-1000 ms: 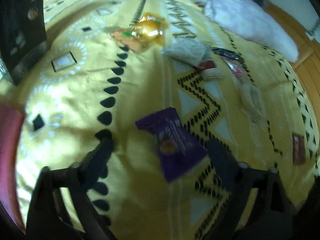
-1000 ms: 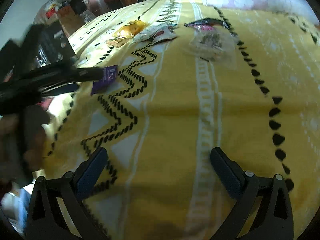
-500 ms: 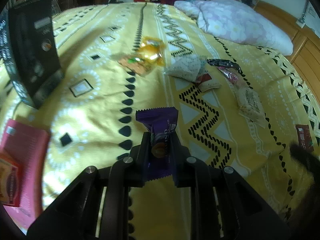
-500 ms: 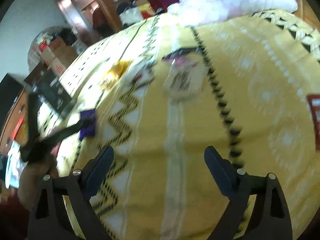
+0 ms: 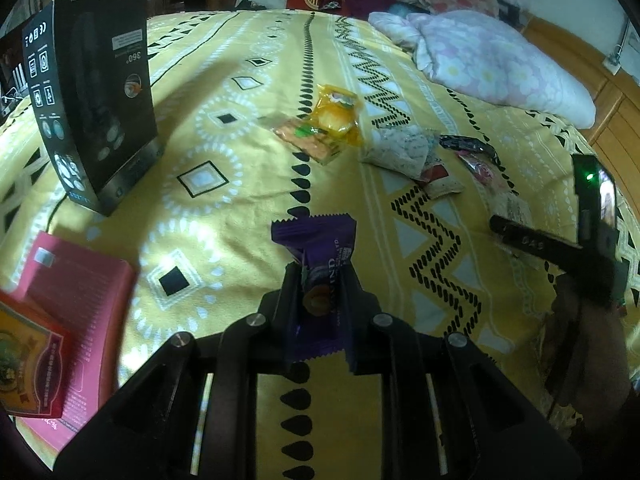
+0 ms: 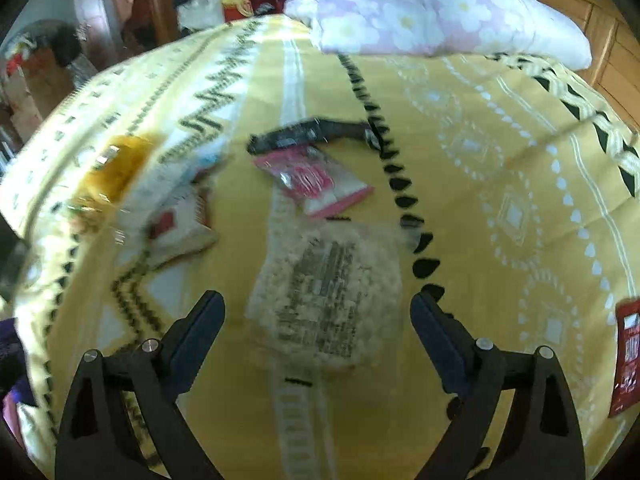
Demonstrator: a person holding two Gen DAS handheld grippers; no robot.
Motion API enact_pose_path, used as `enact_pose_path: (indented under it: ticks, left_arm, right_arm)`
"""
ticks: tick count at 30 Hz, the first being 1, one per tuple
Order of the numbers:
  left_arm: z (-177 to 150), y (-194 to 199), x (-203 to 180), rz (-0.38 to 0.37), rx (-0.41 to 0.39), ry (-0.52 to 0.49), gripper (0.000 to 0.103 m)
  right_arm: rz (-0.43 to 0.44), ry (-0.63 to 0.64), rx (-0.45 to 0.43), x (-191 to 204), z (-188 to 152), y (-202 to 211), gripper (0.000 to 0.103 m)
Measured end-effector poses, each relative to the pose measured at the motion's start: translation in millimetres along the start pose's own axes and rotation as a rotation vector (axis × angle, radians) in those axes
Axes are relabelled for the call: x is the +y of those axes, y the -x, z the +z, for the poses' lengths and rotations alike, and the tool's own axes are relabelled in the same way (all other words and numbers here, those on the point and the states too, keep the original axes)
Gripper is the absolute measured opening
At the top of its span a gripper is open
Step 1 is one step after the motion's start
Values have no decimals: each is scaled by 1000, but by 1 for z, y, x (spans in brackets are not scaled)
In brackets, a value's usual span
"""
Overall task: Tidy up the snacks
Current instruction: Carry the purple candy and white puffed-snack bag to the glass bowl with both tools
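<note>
a: left wrist view, centre of the frame: left gripper is clamped tight on the purple snack packet; both pads pinch its middle and the crimped top edge sticks up past the fingertips; it looks lifted clear of the yellow bedspread

b: what's around it?

a: black box standing upright at upper left; a pink box lying flat at lower left; more snacks above centre: a yellow packet overlapping an orange one; right of those a pale speckled bag, a small red-and-white packet and a dark wrapper; floral pillow at upper right

b: and the other claw?

a: right wrist view is a bit blurred; right gripper has its jaws spread wide, nothing pinched; a clear bag with a printed label lies on the bedspread between the two fingers in the frame; can't tell if the pads touch it; looks like not

b: anything else there?

a: pink-and-white packet just above that bag; the dark wrapper above that again; a red packet off alone at the right edge; in the left view that gripper shows at the right edge with a hand under it
</note>
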State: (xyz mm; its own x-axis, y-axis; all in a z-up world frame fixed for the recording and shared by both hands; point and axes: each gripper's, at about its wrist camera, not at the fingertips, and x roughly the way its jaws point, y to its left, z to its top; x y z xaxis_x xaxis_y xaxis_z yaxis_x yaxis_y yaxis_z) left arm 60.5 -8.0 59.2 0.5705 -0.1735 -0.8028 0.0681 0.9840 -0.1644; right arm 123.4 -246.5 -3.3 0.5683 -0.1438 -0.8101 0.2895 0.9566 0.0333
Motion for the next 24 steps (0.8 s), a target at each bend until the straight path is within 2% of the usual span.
enact_pose_path:
  ticks: [2, 4, 6, 7, 14, 18, 24]
  left_arm:
    - [0, 2, 0, -5, -3, 3, 19]
    - [1, 5, 0, -6, -12, 3, 19]
    - [3, 11, 1, -9, -25, 6, 19]
    - [4, 15, 2, -9, -32, 6, 19]
    - [20, 66, 12, -25, -148, -7, 19]
    - [32, 109, 25, -29, -242, -7, 19]
    - [46, 173, 63, 28, -376, 24, 19]
  right_arm:
    - [26, -41, 6, -9, -7, -4, 93]
    - [69, -65, -15, -16, -11, -1, 81]
    - [99, -62, -30, -18, -13, 4, 79]
    - [140, -66, -38, -20, -13, 8, 78]
    - [201, -26, -145, -16, -14, 68, 78]
    - [271, 22, -197, 5, -8, 111, 78]
    - [405, 146, -266, 71, 7, 173, 78]
